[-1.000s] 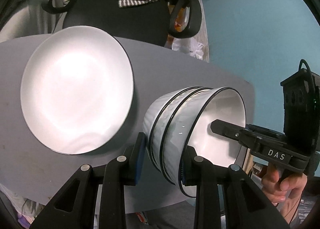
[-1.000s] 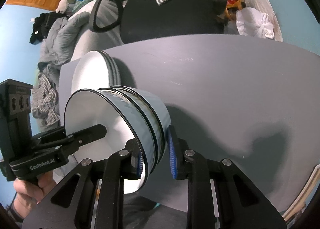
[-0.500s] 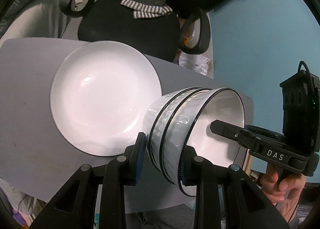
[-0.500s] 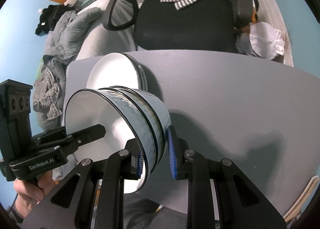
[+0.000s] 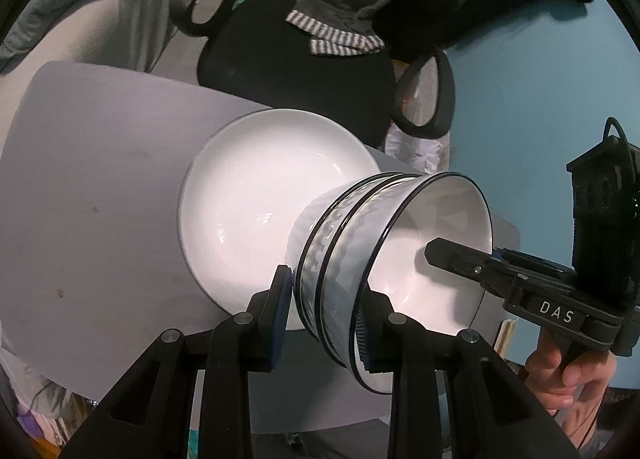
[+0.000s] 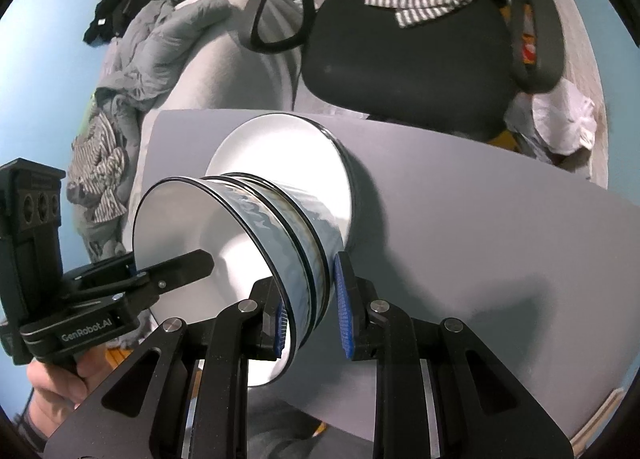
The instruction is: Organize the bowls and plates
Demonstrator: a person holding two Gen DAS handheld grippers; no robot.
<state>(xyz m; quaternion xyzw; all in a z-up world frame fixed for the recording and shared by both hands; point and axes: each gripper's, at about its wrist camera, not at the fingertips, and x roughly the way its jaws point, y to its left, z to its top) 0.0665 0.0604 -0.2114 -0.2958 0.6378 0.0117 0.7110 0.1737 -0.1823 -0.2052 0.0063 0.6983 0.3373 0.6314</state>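
Three nested white bowls [image 5: 340, 247] with black rims and a blue wave band hang above the grey table [image 5: 100, 179]. My left gripper [image 5: 322, 315] is shut on one side of the stack's wall, one finger inside and one outside. My right gripper [image 6: 312, 311] is shut on the opposite side of the bowl stack [image 6: 260, 227]. Each gripper's inner finger shows in the other's view, reaching into the top bowl. A pile of white plates [image 5: 260, 195] lies on the table just behind the bowls, its black rims stacked in the right wrist view of the plates [image 6: 280, 151].
A black office chair [image 6: 400, 51] with a striped cloth over its seat stands behind the table [image 6: 480, 239]. A white bag [image 6: 560, 119] lies beside it. Piled clothes and bedding [image 6: 152, 43] fill the far left. A blue wall [image 5: 520, 99] rises on the right.
Both grippers carried the bowl stack across the table toward the plates. The plates now sit right behind the bowls instead of off to the side. Both grips are unchanged.
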